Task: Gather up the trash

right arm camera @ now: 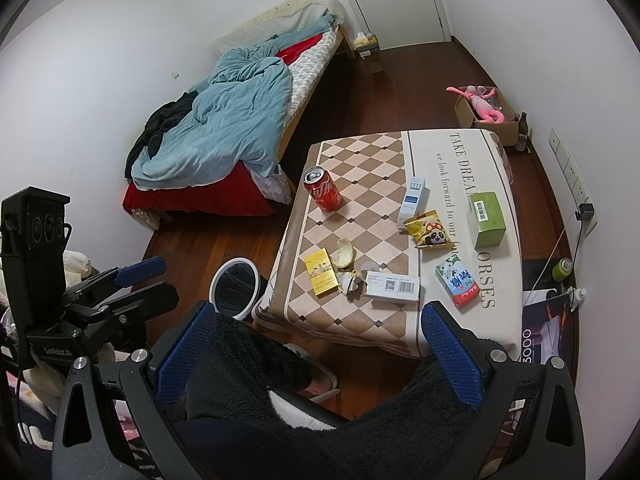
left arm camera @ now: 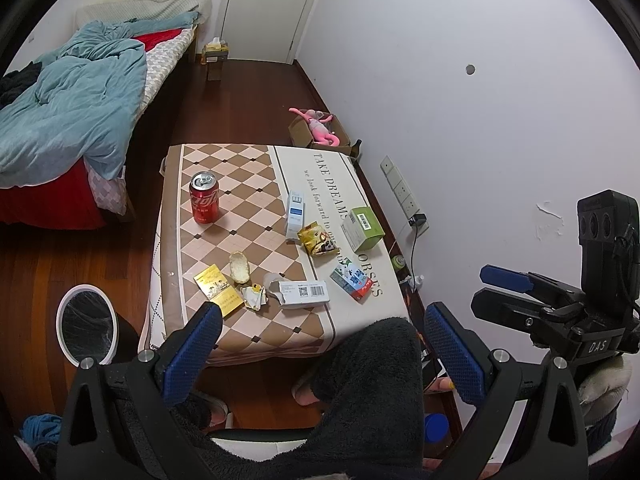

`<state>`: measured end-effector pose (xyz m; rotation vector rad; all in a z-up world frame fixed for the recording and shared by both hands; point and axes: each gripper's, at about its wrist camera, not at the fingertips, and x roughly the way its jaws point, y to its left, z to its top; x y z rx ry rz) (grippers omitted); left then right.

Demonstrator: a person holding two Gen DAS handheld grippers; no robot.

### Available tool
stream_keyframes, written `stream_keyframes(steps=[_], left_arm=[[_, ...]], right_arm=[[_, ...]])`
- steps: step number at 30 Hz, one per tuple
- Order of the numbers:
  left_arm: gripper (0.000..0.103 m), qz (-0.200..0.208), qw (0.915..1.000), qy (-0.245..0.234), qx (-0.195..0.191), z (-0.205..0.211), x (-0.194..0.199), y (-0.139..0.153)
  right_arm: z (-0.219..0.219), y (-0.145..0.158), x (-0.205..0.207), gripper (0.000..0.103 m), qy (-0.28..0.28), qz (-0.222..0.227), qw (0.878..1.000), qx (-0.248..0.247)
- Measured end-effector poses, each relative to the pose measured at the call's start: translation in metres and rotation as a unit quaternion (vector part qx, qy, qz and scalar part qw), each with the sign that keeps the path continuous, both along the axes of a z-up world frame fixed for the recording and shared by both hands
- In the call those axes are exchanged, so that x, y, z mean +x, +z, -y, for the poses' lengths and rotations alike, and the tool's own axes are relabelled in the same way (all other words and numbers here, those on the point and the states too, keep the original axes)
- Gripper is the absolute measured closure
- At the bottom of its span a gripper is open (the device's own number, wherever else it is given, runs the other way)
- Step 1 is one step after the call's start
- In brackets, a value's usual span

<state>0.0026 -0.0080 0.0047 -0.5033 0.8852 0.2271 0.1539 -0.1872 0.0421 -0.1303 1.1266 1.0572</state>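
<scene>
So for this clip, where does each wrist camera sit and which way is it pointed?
Left wrist: on the left tool, held above the near table edge, facing the checkered-cloth table and the door; its open blue fingers, a dark fleece-clad leg and the right tool at right show.
Right wrist: on the right tool, further right, looking down at the table; the left tool shows at left.
Shared: red soda can, green cardboard box, white-rimmed trash bin, bed.

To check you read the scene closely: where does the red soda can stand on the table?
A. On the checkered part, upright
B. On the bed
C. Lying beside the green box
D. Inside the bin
A: the red soda can stands upright on the checkered part of the table, apart from the other litter.
</scene>
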Motion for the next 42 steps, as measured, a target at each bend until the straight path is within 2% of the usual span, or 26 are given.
stream_keyframes(steps=[19,21,29,32,34,35,36,37,39,40,42], left_arm=[[0.000,0.000,1.0000,-0.001,0.000,0.000,-0.001,0.000],[0.000,0.000,1.0000,-0.001,0.000,0.000,-0.001,0.000],[0.000,0.000,1.0000,-0.002,0.000,0.000,-0.002,-0.001],[0.000,-0.004,0.9999,0.006,0.009,-0.001,-0.001,-0.004],[0.000,-0.018,0.9982,0.034,0.045,-0.006,0.003,-0.013],[0.000,-0.026,0.9965,0.048,0.063,-0.009,0.005,-0.019],[0.000,-0.044,0.9918,0.074,0.095,-0.016,0.012,-0.032],[0.000,-0.055,0.9886,0.088,0.108,-0.022,0.015,-0.042],[0.000,-0.080,0.9819,0.114,0.128,-0.036,0.022,-0.068],[0.000,-0.103,0.9775,0.128,0.132,-0.047,0.028,-0.090],[0.000,-0.131,0.9731,0.142,0.126,-0.059,0.033,-0.116]], right_arm=[[-0.002,-0.003,-0.001,0.000,0.000,0.000,1.000,0.000],[-0.003,0.007,-0.004,0.000,0.000,-0.001,1.000,0.000],[-0.001,0.005,0.000,0.000,-0.001,-0.001,1.000,0.002],[0.000,0.005,0.001,0.000,-0.011,0.002,1.000,0.001],[-0.004,-0.005,0.006,0.000,-0.034,0.006,0.999,-0.005],[-0.008,-0.022,0.008,0.000,-0.046,0.011,0.999,-0.011],[-0.010,-0.028,0.010,0.000,-0.056,0.017,0.998,-0.018],[-0.014,-0.040,0.014,0.000,-0.069,0.024,0.997,-0.032],[-0.023,-0.064,0.024,0.000,-0.085,0.027,0.994,-0.058],[-0.028,-0.081,0.032,0.000,-0.092,0.024,0.993,-0.071],[-0.036,-0.116,0.047,0.000,-0.105,0.013,0.990,-0.098]])
